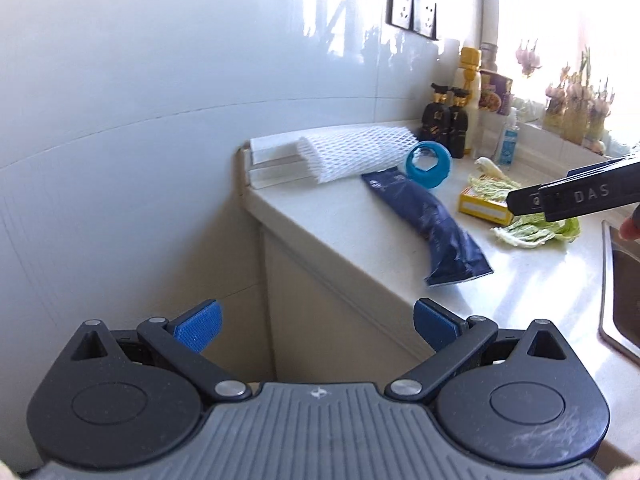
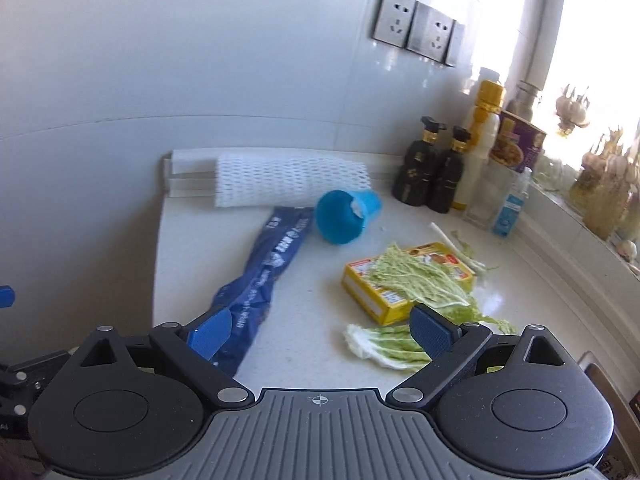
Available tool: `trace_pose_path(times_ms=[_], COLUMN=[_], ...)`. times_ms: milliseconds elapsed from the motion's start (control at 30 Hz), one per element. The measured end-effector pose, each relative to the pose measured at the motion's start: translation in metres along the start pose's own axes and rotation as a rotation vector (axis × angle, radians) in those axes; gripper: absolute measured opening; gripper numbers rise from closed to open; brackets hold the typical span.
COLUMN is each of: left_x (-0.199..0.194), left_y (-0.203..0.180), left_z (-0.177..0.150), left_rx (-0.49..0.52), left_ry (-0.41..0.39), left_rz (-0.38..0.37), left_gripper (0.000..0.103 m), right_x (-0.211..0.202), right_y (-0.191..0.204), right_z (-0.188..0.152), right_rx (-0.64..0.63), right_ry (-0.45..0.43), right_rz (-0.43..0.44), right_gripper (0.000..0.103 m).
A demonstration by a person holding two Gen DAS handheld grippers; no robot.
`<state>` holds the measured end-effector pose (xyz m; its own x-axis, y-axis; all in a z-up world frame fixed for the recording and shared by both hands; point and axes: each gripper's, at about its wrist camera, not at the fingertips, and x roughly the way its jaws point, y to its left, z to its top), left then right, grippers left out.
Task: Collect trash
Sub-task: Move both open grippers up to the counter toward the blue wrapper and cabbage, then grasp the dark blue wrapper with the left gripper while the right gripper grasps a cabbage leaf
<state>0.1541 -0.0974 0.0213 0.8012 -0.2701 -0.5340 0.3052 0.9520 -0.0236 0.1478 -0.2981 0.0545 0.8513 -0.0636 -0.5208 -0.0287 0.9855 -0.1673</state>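
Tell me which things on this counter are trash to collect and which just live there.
Trash: white foam net, blue cup on its side, dark blue wrapper, yellow box, cabbage leaves.

Staying: two black bottles, yellow-capped bottle, sanitizer bottle, purple box, garlic.

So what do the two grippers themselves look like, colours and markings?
Both match: the left gripper and right gripper have blue textured pads on black linkage arms with silver pivots, round black housings and a ribbed grey body bearing a small crosshair mark. No cables or sleeves show.
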Motion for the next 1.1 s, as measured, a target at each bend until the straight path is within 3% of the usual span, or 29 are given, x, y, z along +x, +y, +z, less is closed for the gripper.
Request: trace_pose_path(times_ms=[300,467,600,900,1100], left_x=[0.014,0.030,0.046,0.071,0.080], left_y=[-0.040,-0.057,-0.067,-0.075,-0.075], left_z=[0.024,0.029,0.031,0.029,0.027], left_rx=[0.017,0.047,0.056,0.044,0.029], left_ry=[-0.048,-0.042,-0.023,0.033,0.060], left_rz=[-0.094,-0.129,-0.134,-0.136,-0.134], left_gripper=[0.102,0.096,0.087,0.064,0.049], right_x=[0.027,0.045,0.058,0.080,0.089], right_y=[-0.045,-0.071,-0.092,-0.112,-0.118], right_z=[-0.010,-0.020,-0.029,-0.044,-0.051], right_rx=[0.141,0.252,0.367,0.445,0.500], right_ry=[0.025,0.040,0.055,0.101,0.114], right_rz=[-0.105,-0.148,-0.155,-0.188,-0.139], right_gripper=[0.098,0.098,0.098,0.098,0.097])
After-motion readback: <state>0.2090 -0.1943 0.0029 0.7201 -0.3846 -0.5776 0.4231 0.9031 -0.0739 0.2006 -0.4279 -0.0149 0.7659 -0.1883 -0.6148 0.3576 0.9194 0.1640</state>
